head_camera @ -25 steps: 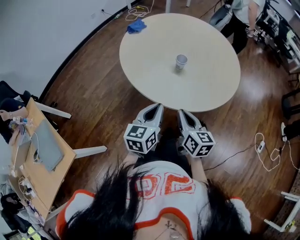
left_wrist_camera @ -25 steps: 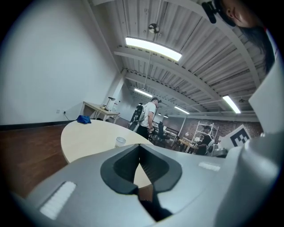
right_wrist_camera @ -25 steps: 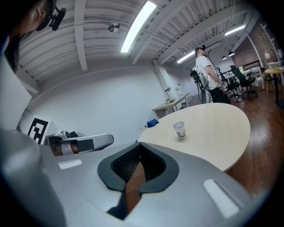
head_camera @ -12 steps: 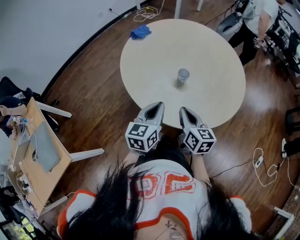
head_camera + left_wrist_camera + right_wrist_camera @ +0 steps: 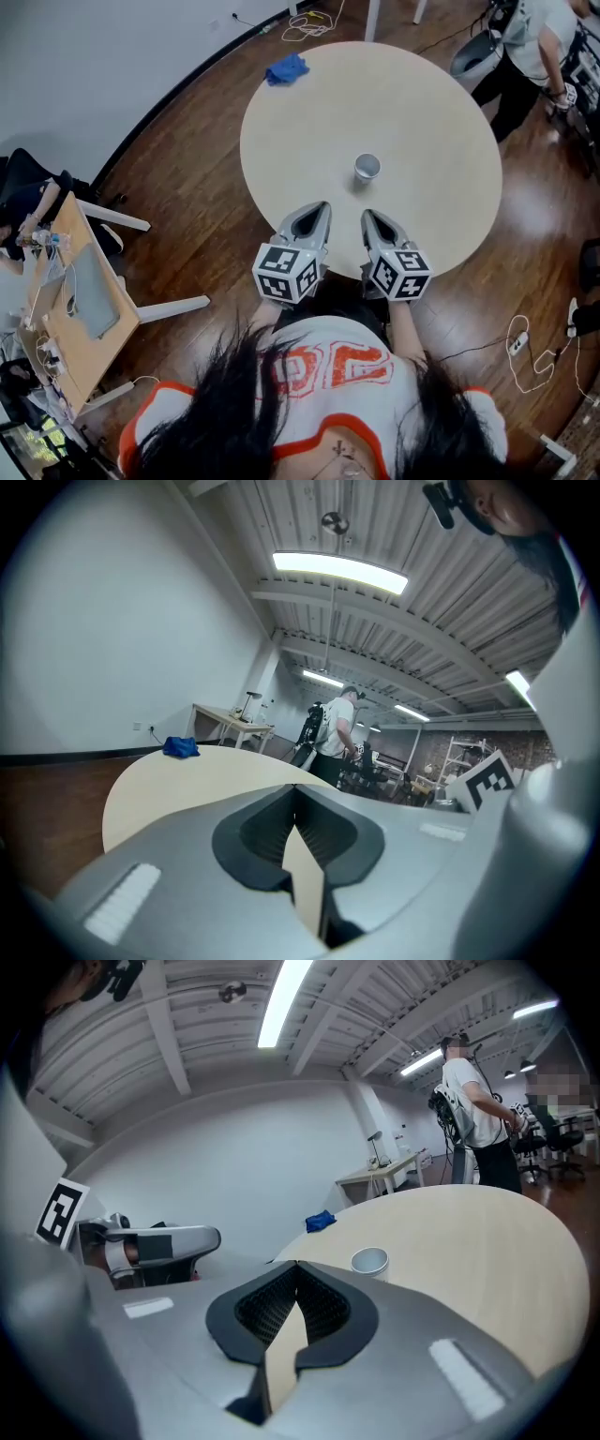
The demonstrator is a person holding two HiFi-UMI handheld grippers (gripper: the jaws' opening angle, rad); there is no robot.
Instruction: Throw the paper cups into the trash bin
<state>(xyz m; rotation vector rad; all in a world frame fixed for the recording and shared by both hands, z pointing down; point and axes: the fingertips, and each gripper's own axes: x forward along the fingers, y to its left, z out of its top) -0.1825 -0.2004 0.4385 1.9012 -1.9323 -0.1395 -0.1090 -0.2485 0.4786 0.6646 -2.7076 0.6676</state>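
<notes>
White paper cup (image 5: 370, 1261) shows past the right tongs (image 5: 296, 1265), not past the left tongs (image 5: 296, 789); both are closed, empty.

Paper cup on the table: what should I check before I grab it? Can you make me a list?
1. Paper cup standing upright on the round table: ok.
2. Right hand-held gripper open to grab: not ok, jaws together, empty.
3. Left hand-held gripper open: not ok, jaws together, empty.
4. Way to the cup free: ok, the blue cloth lies at the far edge.
5. Trash bin spotted: cannot tell.
</notes>
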